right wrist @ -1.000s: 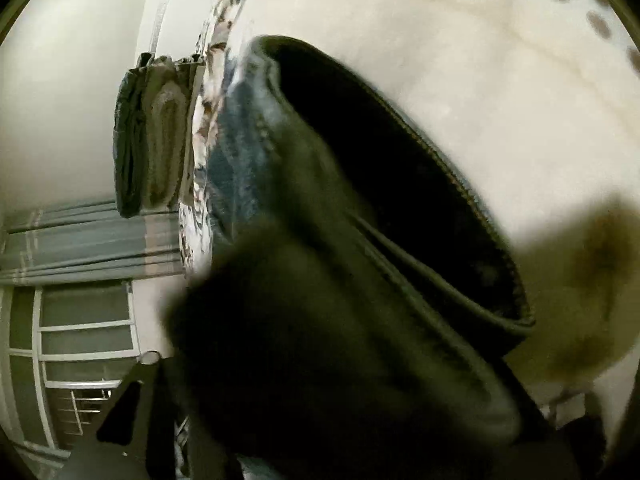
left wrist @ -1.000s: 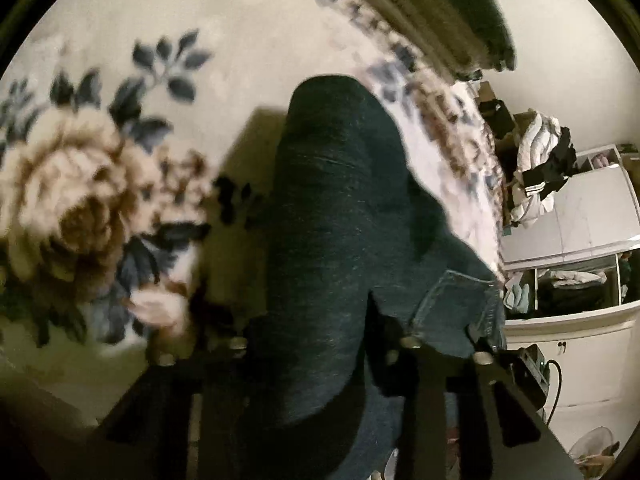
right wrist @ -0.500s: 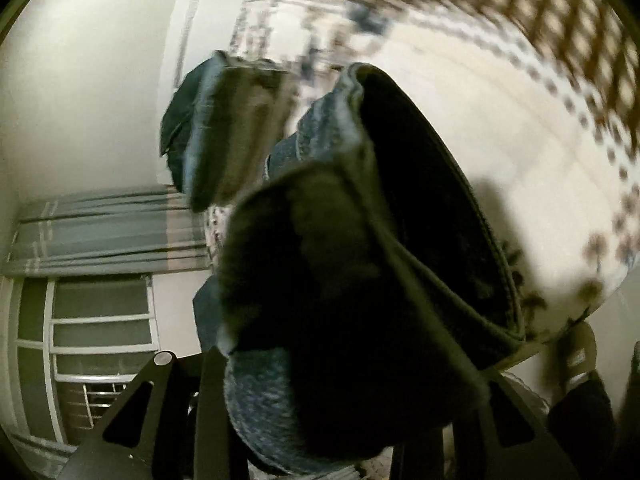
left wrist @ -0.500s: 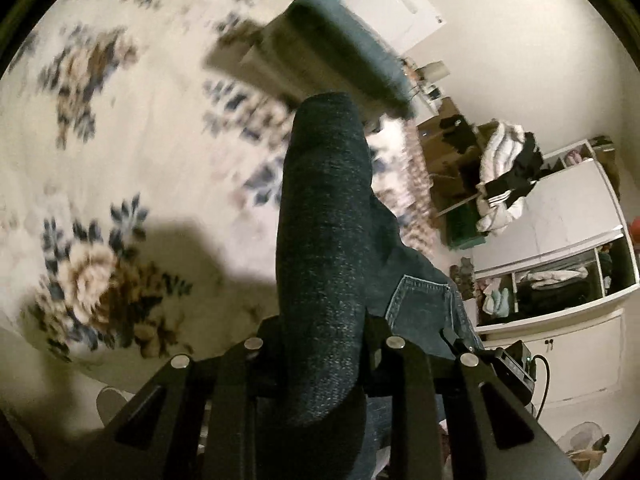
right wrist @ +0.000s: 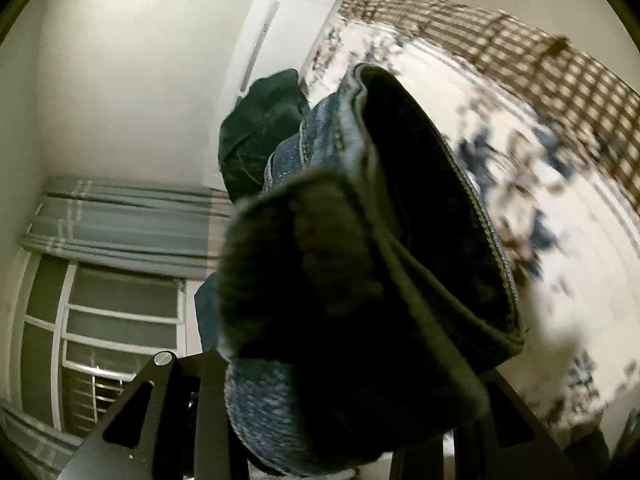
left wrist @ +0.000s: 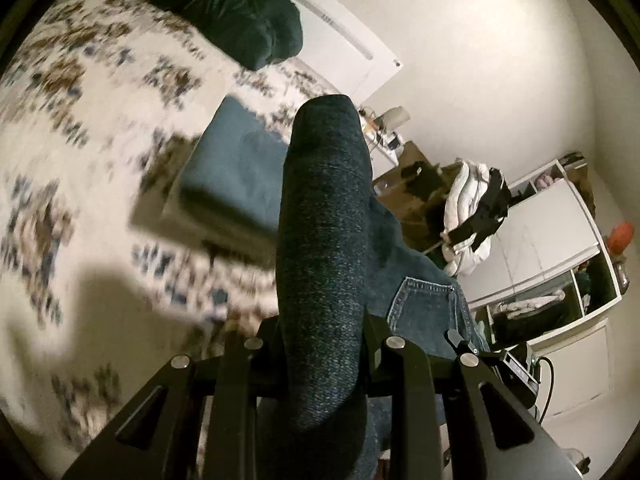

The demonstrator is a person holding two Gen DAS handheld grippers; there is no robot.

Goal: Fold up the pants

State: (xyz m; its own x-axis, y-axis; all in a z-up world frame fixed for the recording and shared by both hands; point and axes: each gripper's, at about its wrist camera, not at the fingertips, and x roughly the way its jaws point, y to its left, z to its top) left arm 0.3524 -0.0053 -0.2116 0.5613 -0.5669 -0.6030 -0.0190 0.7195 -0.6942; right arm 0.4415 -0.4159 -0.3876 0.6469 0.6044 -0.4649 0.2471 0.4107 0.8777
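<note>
The pants are dark blue jeans (left wrist: 324, 240), held up in the air above the floral bed cover (left wrist: 80, 140). My left gripper (left wrist: 320, 344) is shut on a thick fold of them; a back pocket (left wrist: 428, 304) hangs to its right. My right gripper (right wrist: 320, 380) is shut on the jeans (right wrist: 360, 260) at the open waistband, which fills the right wrist view and hides the fingertips. The bed cover (right wrist: 560, 200) lies below and to the right there.
A folded blue garment (left wrist: 232, 176) lies on the bed beyond the left gripper. A dark green bundle (left wrist: 232, 8) sits at the bed's far end, also in the right wrist view (right wrist: 260, 128). Shelves with clothes (left wrist: 540, 260) stand right; curtains and window (right wrist: 120, 260) left.
Both grippers have lifted the jeans up off the bed cover. The bed has dropped away and the room, the folded blue garment and the green bundle have come into view.
</note>
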